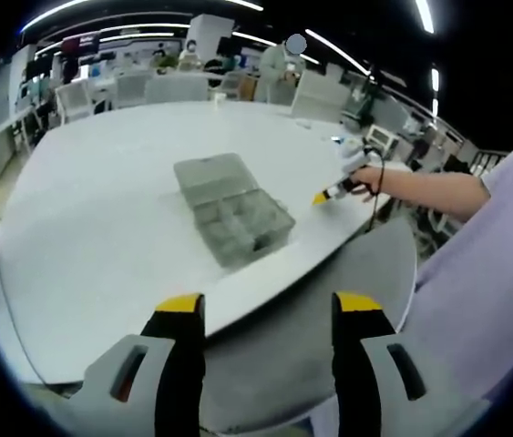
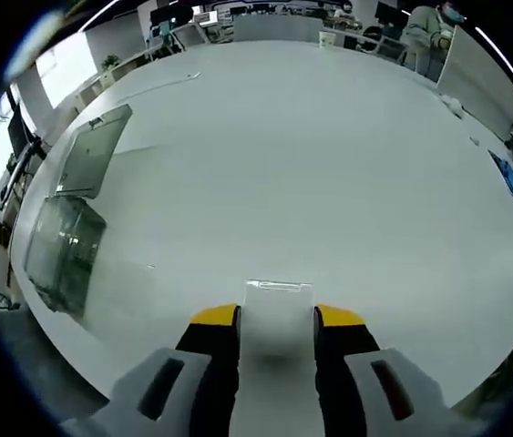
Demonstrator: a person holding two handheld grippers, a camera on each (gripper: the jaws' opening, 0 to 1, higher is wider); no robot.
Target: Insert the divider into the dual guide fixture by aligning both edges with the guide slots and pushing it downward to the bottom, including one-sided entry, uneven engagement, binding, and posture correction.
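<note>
In the left gripper view, the left tongs (image 1: 268, 314) hang wide open and empty off the near edge of a broad white surface (image 1: 101, 228), their yellow-tipped jaws well apart. Out on the surface sits the clear compartmented fixture box (image 1: 238, 218), its lid (image 1: 212, 177) folded back flat behind it. Beyond the box, a person's forearm (image 1: 438, 189) reaches in from the right, holding the right tongs (image 1: 322, 197) low at the surface just beside the box; at this range only a yellow tip can be made out.

In the right gripper view, the right tongs (image 2: 276, 317) stand with their jaws set on either side of a clear rectangular divider (image 2: 277, 314), which sits between them at the near part of the surface (image 2: 329, 164); the jaws look closed against its two edges, though contact cannot be seen for certain. The fixture box (image 2: 63, 250) lies well off to the left near the rim of the surface, its open lid (image 2: 92, 151) lying flat beyond it.
</note>
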